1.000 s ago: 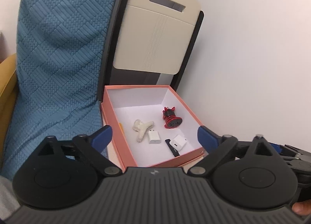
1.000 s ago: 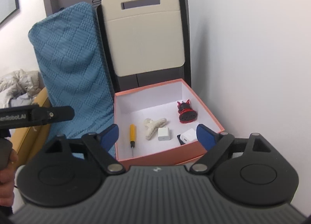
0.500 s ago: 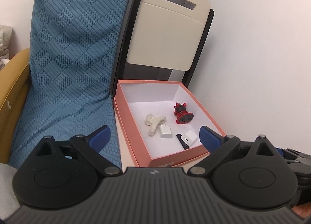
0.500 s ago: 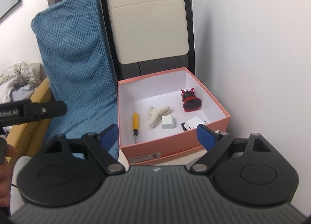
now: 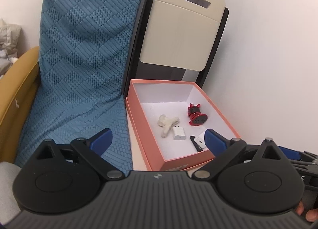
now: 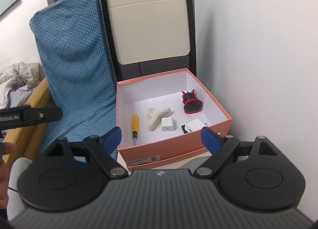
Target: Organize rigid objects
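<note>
- One open salmon-pink box (image 6: 174, 145) sits at the foot of a folded cream-and-black chair (image 6: 149, 28), just beside a blue quilted cover (image 6: 73, 66), with a white wall on its other side.
- Five small things lie on the box's white floor: a yellow-handled screwdriver (image 6: 135, 124) nearest the cover side, a cream hair claw (image 6: 157, 115) next to it, a white charger cube (image 6: 167, 124) touching or nearly touching the claw, a second white adapter (image 6: 195, 124) with a black piece under it toward the front corner, and a red-and-black figurine (image 6: 191, 103) tipped on its side near the wall side.
- From the left gripper's view the screwdriver is hidden behind the box wall; the other four show.
- Both pairs of tongs hang above and in front of the box, apart from it.
- Left gripper (image 5: 158, 138) has its blue pads spread wide, nothing between them.
- Right gripper (image 6: 161, 138) is likewise spread wide and empty, touching nothing.
</note>
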`<move>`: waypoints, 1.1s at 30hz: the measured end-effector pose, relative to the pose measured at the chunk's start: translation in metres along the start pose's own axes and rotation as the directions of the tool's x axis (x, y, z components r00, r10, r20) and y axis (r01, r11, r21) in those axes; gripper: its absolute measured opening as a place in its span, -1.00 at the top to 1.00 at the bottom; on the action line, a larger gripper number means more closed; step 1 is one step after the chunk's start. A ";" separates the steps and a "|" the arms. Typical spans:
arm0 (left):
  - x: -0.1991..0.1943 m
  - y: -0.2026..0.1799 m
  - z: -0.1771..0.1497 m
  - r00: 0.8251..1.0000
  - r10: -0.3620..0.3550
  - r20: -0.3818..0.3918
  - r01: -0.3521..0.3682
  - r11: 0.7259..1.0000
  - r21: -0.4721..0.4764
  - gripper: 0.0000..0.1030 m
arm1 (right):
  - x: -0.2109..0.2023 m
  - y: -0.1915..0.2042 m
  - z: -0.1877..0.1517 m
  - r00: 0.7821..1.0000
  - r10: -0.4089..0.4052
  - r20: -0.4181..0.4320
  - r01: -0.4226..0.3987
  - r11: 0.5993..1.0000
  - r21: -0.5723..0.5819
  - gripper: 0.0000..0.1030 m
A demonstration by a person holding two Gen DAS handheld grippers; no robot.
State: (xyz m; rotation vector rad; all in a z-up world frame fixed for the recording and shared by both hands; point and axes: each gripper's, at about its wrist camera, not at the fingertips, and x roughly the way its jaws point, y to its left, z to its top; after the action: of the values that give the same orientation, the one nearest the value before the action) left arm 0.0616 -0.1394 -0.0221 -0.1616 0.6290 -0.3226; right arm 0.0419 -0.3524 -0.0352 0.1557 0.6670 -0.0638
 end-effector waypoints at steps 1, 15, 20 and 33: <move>0.000 0.002 0.000 1.000 -0.004 -0.002 0.004 1.000 -0.007 -0.95 | 0.000 0.000 0.000 1.000 -0.004 0.000 0.004 1.000 0.002 -0.71; -0.001 0.002 0.000 1.000 -0.029 -0.001 0.029 1.000 -0.004 -0.97 | 0.002 0.003 -0.001 1.000 -0.001 -0.015 0.001 1.000 0.007 -0.71; 0.000 0.000 -0.001 1.000 -0.016 0.004 0.016 1.000 0.010 -0.98 | 0.003 0.002 -0.001 1.000 0.003 -0.021 -0.003 1.000 0.005 -0.71; 0.000 -0.001 -0.001 1.000 -0.024 0.005 0.024 1.000 0.018 -0.98 | 0.004 0.001 -0.002 1.000 0.000 -0.020 0.000 1.000 0.000 -0.71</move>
State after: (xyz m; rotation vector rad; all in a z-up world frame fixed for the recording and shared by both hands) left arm 0.0607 -0.1404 -0.0227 -0.1526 0.6193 -0.3509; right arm 0.0445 -0.3512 -0.0390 0.1563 0.6867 -0.0622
